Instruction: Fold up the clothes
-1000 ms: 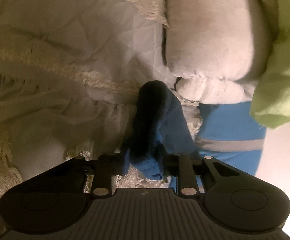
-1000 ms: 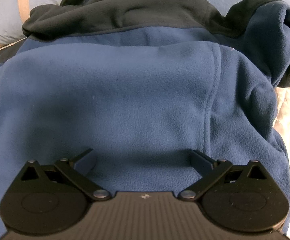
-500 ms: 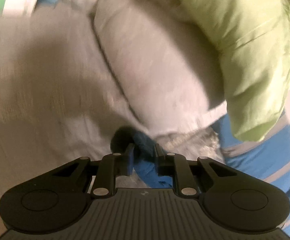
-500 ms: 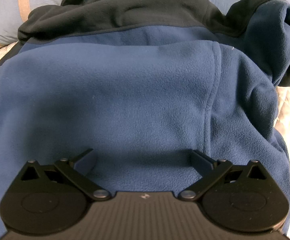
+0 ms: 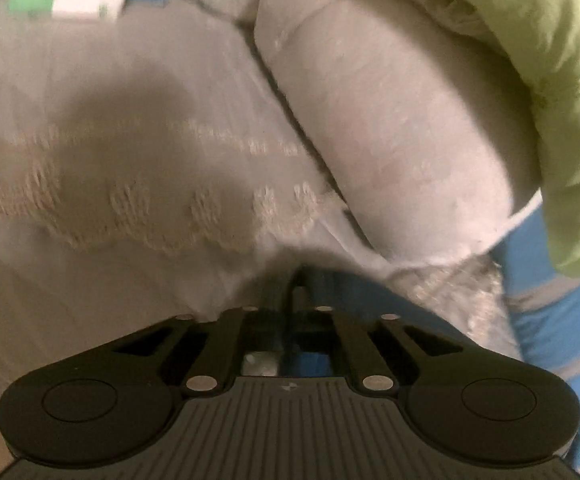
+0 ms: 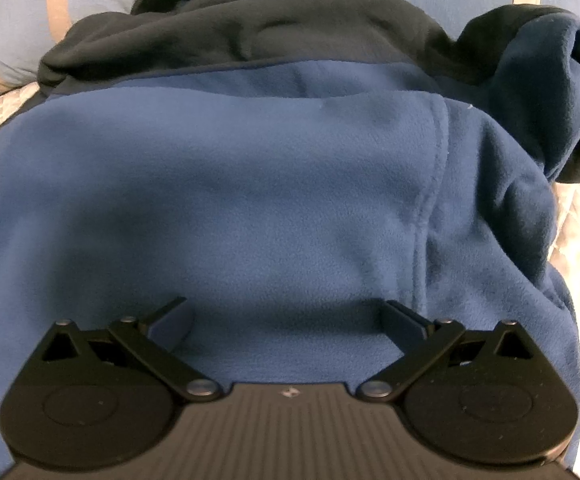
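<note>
Since the earlier left wrist frame, the bundle of blue fleece that stood up between the fingers has sunk out of sight, and the view has swung up across the bed toward the pillows.

Left wrist view: the left gripper (image 5: 292,286) is seen with its fingers drawn almost together. Only a thin dark fold and a sliver of blue can be made out between and below them, so a pinch on a thin edge of the blue fleece jacket (image 5: 310,360) is judged likely, though the blur keeps this from being certain. Beyond the fingers the white lace-edged bedspread (image 5: 130,160) is spread, with a grey-white pillow (image 5: 402,132) toward the head of the bed, a lime-green cloth (image 5: 562,80) draped over its far side, and blue striped bedding (image 5: 550,320) at the right edge.

Right wrist view: the right gripper (image 6: 286,320) is held with its fingers spread wide, nothing between them, their tips resting on or just above the jacket's body. The jacket fills the middle of the bed directly ahead of these fingers, its dark collar (image 6: 250,36) at the far side against a blue striped pillow (image 6: 18,12) and a seam running away from the right finger. The jacket's long axis is judged to run forward from the right hand, which is the nearer to its body; the coming fold turns on the left hand's edge being carried across that axis.
</note>
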{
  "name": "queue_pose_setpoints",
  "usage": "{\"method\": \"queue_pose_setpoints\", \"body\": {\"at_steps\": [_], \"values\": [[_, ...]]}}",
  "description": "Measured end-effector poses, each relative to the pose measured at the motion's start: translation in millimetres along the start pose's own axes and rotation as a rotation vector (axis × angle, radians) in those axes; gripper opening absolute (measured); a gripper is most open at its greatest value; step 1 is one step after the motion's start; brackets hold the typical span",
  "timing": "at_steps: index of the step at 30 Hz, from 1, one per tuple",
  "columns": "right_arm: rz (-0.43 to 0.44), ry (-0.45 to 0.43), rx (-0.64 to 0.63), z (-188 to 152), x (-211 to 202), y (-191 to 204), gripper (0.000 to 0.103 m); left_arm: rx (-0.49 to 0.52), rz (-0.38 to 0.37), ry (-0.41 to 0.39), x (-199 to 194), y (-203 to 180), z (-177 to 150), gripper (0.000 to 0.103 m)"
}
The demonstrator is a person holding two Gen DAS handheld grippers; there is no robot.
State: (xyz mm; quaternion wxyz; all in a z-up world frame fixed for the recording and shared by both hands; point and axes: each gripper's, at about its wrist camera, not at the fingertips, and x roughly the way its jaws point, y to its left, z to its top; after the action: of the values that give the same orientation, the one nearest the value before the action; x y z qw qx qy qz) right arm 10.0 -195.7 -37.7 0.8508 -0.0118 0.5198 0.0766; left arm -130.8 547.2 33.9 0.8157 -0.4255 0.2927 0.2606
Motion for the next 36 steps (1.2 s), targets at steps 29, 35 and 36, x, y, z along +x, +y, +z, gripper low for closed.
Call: {"method": "queue_pose_setpoints", "body": {"at_steps": [29, 35, 36], "values": [[0.171, -0.407, -0.361, -36.2, -56.7, 116.9, 0.103, -0.531, -0.423, 0.215, 43.7, 67.3, -58.8, 0.036], [0.207, -0.486, -0.529, -35.4, -62.6, 197.2, 0.099, -0.529, -0.428, 0.179, 49.4, 63.2, -62.5, 0.023], [0.207, -0.490, -0.541, -31.9, -59.1, 212.3, 0.097, -0.524, -0.430, 0.175, 48.7, 62.2, -60.8, 0.022]]}}
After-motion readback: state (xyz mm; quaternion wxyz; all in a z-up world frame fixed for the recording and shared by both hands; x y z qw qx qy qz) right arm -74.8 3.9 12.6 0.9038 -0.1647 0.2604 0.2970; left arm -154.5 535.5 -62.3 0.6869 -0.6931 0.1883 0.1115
